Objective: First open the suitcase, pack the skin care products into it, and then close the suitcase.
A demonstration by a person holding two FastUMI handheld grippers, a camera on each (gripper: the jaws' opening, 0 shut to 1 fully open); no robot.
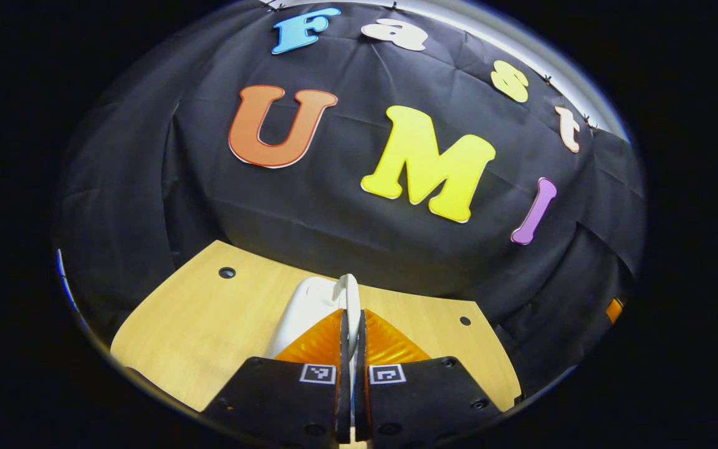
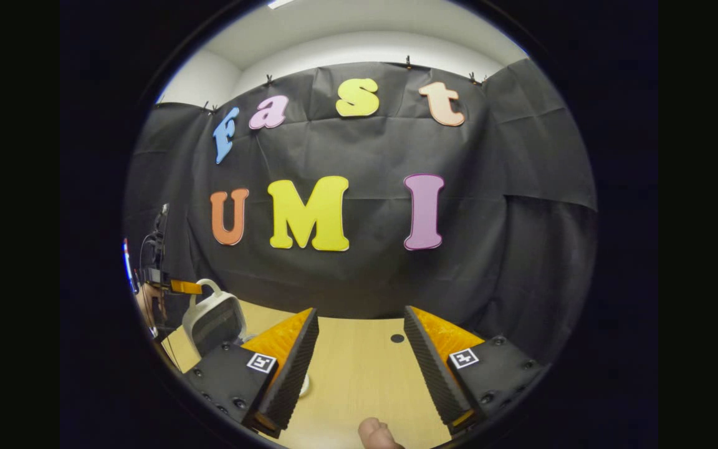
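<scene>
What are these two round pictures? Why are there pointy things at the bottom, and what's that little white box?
No robot here: a person holds a two-finger grabbing tool in each hand. A small camera rides on each tool and looks forward along its fingers, so those fingers show at the bottom of each picture.

The left gripper view is from the left gripper. Its fingers are squeezed together on the thin white handle of the white box, which is a small suitcase.

The right gripper view is from the right gripper. Its fingers are spread wide and hold nothing. Below them lies a wooden table. Far on the left of that picture the suitcase stands upright with the other tool at its handle. The pink bump at the bottom looks like the person's fingertip.
</scene>
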